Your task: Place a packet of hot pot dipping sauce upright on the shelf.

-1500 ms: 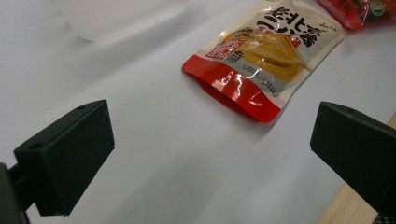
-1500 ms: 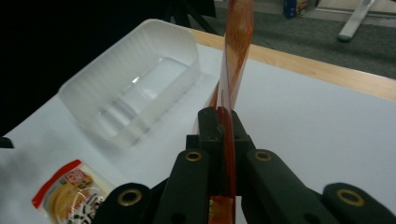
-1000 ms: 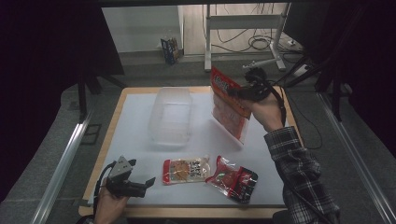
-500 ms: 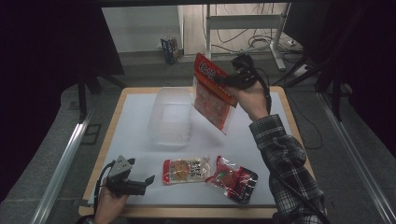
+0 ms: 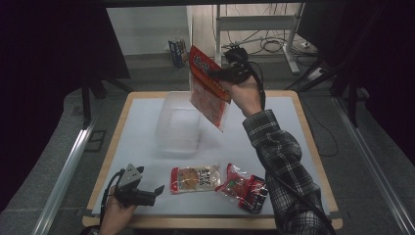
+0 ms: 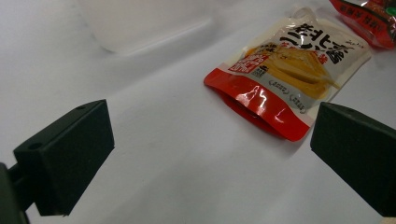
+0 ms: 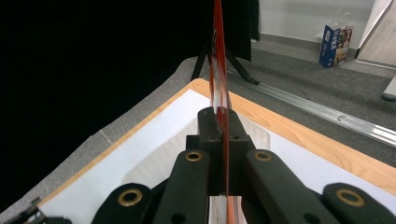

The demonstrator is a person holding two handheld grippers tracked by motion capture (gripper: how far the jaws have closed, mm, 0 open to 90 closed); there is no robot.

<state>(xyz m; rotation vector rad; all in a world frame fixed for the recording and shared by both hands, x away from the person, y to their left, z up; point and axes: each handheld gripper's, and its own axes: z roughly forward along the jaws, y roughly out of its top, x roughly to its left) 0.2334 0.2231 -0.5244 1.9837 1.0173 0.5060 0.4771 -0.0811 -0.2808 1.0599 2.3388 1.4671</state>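
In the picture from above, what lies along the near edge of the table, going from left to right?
Left gripper, open and resting on the table → flat snack pouch with a pale middle → crumpled red and black packet → the person's plaid sleeve.

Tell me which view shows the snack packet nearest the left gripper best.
The left gripper view: the snack packet lies close ahead between the open jaws, its print and red bottom edge clear. The high view shows it small, flat on the table, beside the left gripper.
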